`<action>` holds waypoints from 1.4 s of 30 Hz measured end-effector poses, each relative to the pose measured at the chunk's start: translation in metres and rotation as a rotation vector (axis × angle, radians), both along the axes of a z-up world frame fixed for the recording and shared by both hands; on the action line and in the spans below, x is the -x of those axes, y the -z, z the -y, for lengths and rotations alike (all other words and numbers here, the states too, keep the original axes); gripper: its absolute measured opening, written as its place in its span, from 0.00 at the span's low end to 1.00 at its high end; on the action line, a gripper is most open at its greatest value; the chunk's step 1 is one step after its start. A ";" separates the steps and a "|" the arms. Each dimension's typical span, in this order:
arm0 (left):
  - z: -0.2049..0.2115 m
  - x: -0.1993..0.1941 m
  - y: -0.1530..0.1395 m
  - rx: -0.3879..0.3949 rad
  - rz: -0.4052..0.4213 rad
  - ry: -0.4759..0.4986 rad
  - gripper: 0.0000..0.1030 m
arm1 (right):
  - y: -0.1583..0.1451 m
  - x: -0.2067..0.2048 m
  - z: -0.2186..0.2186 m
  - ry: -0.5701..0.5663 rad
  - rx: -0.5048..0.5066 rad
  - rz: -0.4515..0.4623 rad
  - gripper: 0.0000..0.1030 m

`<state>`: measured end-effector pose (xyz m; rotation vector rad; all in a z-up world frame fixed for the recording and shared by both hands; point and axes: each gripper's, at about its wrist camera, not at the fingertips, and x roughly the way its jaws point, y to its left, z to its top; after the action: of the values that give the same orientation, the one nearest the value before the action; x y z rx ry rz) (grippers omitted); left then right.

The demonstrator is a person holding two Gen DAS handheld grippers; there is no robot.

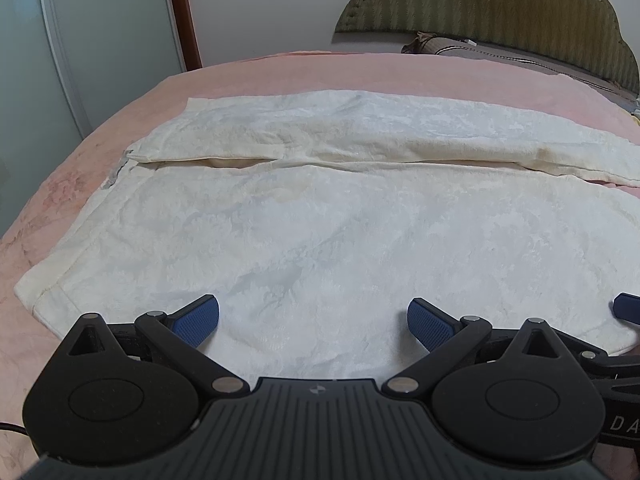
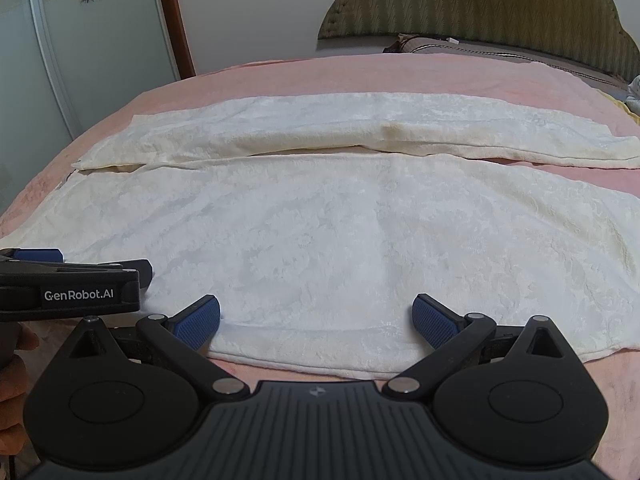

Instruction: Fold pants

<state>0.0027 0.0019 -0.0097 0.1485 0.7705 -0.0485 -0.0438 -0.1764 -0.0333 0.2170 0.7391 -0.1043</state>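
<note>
Cream-white pants [image 1: 320, 220] lie flat on a pink bed, legs side by side running left to right, one leg near and one far; they also show in the right wrist view [image 2: 340, 232]. My left gripper [image 1: 313, 322] is open and empty, just above the near leg's front edge. My right gripper [image 2: 316, 322] is open and empty over the near hem of the same leg. The left gripper's body shows at the left of the right wrist view [image 2: 72, 284]; a right fingertip [image 1: 626, 307] shows at the right edge of the left view.
The pink bedspread [image 1: 280, 72] reaches past the pants on all sides. A green padded headboard [image 1: 500, 4] and a brown pillow [image 1: 460, 46] are at the far right. A glass wardrobe door [image 1: 80, 40] with a wooden frame stands at the far left.
</note>
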 end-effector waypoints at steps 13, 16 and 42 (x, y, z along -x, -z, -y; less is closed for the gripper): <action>0.000 0.000 0.000 0.017 -0.003 0.014 1.00 | 0.002 -0.001 -0.003 -0.001 0.020 -0.006 1.00; -0.001 0.000 0.000 0.021 -0.005 0.014 1.00 | 0.002 -0.001 -0.004 -0.001 0.025 -0.006 1.00; -0.037 -0.050 -0.028 -0.012 0.128 -0.086 1.00 | -0.048 -0.077 -0.006 -0.327 0.130 0.166 1.00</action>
<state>0.0525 0.0393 0.0181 0.1278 0.6491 0.0471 0.0330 -0.1705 0.0147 -0.0213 0.5918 0.1749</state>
